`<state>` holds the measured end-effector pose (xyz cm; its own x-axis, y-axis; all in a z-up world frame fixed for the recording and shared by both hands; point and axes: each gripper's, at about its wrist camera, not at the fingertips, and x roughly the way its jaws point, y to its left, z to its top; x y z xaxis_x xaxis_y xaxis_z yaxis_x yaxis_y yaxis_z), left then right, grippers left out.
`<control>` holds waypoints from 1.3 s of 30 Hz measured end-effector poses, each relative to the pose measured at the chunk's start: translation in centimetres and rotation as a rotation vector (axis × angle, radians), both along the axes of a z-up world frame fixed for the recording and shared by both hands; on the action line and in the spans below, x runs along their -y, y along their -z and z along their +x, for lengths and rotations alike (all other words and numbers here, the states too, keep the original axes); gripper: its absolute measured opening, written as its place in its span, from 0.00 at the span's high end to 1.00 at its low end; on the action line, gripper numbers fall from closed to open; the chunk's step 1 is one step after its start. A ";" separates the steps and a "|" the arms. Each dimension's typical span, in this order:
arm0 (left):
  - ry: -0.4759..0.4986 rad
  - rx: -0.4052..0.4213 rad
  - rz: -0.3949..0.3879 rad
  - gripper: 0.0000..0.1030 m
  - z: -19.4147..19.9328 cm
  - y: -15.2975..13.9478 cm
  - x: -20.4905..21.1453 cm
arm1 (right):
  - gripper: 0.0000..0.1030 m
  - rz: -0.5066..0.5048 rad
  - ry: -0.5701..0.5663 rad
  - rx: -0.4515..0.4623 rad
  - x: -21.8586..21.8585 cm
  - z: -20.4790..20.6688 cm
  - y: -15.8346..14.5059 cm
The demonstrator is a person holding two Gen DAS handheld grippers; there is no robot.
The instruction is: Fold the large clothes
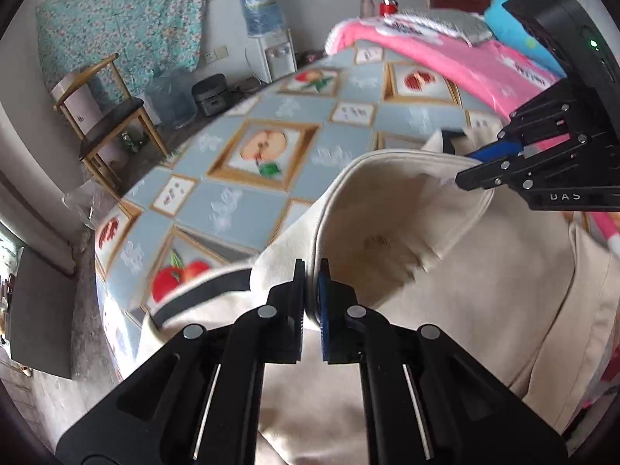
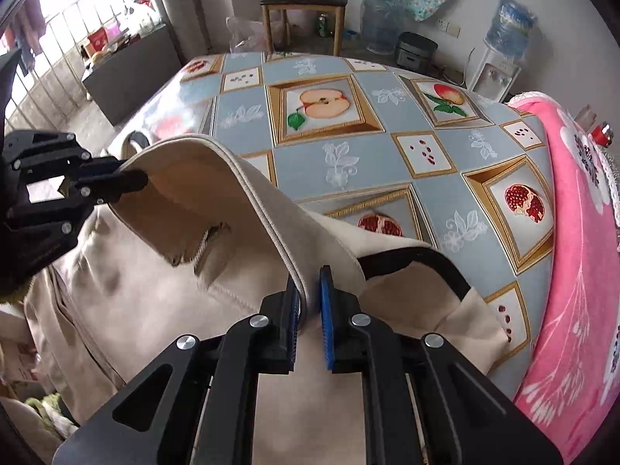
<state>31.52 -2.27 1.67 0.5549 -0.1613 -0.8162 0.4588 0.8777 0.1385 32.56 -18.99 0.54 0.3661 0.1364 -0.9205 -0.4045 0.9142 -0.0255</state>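
Note:
A large cream garment (image 1: 407, 232) with a black band along one edge lies bunched at the near side of the table. In the left wrist view, my left gripper (image 1: 312, 290) is shut on the garment's raised cream edge, with cloth pinched between the pads. My right gripper (image 1: 471, 168) shows at the right, clamped on the same edge further along. The right wrist view has the garment (image 2: 174, 193) lifted into an arching fold. There my right gripper (image 2: 310, 294) is shut on its piped hem, and my left gripper (image 2: 131, 176) holds the hem at the far left.
The table wears a blue-grey cloth (image 2: 348, 155) printed with framed fruit pictures. A pink blanket (image 2: 581, 271) lies along its right side. A wooden chair (image 2: 304, 0), a water dispenser (image 2: 500, 50) and a barred window stand beyond the table.

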 end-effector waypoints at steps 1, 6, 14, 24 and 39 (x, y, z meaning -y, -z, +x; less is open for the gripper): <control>0.012 0.001 0.020 0.94 -0.6 0.6 0.2 | 0.88 0.001 -0.017 -0.011 0.1 -0.7 0.4; 0.046 0.001 0.058 0.94 -2.4 2.3 0.1 | 0.70 0.207 -0.090 0.027 2.1 -3.5 -3.3; 0.045 -0.048 0.037 0.92 -2.5 2.8 -0.4 | 0.56 0.465 -0.066 -0.003 -1.3 1.2 -3.7; -0.078 -0.208 -0.296 0.44 -4.1 -0.1 -6.2 | 0.72 0.447 -0.058 -0.179 -3.4 1.1 3.2; -0.449 -0.471 -0.676 0.61 3.7 5.7 -8.6 | 0.57 0.557 0.077 -0.219 2.1 0.1 1.7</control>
<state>35.20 6.32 -4.03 0.3163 -0.5346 -0.7837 -0.0636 0.8123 -0.5797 32.65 -21.07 -1.14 0.2043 0.6001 -0.7734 -0.2782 0.7931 0.5418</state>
